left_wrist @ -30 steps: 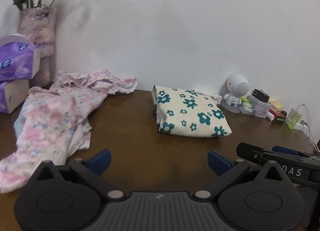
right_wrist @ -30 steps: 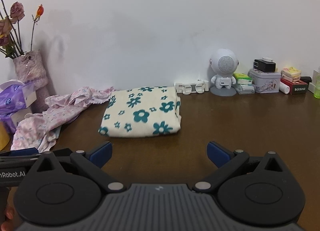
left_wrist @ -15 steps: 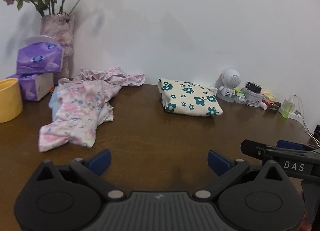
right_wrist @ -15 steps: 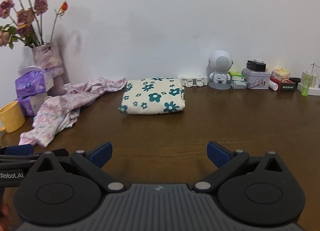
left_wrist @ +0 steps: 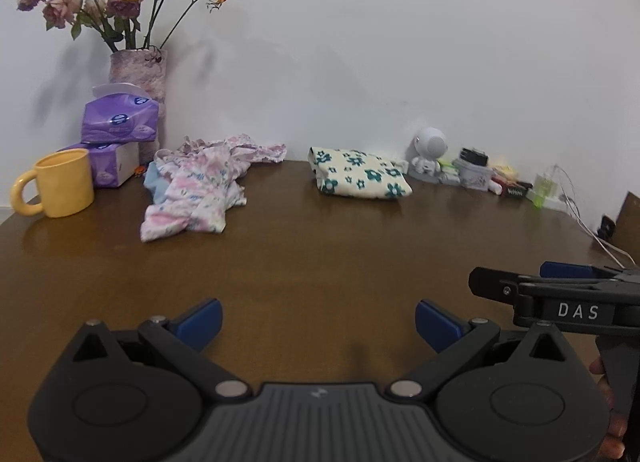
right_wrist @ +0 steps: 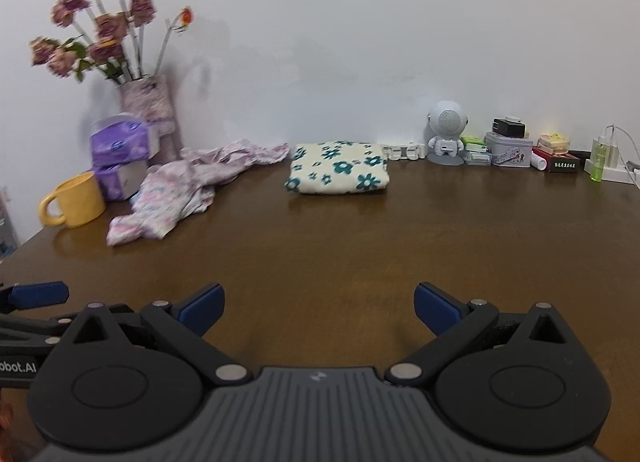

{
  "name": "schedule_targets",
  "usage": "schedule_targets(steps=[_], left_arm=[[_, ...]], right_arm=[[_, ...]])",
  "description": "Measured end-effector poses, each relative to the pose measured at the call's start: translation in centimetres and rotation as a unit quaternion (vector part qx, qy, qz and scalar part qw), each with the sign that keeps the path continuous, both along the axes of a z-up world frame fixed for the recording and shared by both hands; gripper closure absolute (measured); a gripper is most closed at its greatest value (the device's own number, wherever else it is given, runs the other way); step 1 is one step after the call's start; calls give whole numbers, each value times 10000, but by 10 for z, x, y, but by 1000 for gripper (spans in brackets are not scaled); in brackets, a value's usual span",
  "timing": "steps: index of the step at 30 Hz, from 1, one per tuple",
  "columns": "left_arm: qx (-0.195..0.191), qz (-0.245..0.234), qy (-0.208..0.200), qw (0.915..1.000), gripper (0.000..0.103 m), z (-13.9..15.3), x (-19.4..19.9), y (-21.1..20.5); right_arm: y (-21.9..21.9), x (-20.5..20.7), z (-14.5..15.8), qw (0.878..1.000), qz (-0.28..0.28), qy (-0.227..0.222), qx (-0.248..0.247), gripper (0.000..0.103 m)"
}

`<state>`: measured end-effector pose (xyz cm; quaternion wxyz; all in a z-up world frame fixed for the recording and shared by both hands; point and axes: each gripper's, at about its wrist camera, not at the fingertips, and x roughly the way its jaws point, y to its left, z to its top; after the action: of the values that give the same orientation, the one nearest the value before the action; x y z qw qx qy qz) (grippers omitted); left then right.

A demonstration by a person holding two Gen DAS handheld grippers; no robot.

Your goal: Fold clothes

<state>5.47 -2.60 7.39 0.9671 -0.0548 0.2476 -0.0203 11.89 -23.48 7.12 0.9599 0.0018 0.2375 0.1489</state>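
Brown wood runs wide and bare across the table [right_wrist: 360, 246], and that open middle looks kept free as folding room. Along the far edge, a pink heap [left_wrist: 200, 189] of clothes lies crumpled toward the far-left corner, not yet folded, I judge. Near it on the same edge, apart from the heap, a cream bundle [right_wrist: 338, 167] with teal flowers sits squared off, parked out of the way as if finished. Both tools hang over the near edge, well short of the cloth: the left gripper [left_wrist: 318, 320] with fingers wide apart and empty, the right gripper [right_wrist: 319, 304] likewise spread and holding nothing. A yellow mug [left_wrist: 60, 183] stands at the left edge by the tissue packs [left_wrist: 116, 129].
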Motion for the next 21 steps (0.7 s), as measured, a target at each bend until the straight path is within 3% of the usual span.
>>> schedule_targets(steps=[4, 11, 21], left_arm=[[-134, -32, 18, 9999, 0, -3, -34, 7], [138, 188, -75, 9997, 0, -11, -77, 11], [225, 204, 45, 9995, 0, -24, -90, 14]], right_arm=[[4, -37, -6, 9999, 115, 61, -28, 0], [11, -80, -20, 9995, 234, 218, -64, 0], [15, -94, -27, 9995, 198, 201, -115, 0]])
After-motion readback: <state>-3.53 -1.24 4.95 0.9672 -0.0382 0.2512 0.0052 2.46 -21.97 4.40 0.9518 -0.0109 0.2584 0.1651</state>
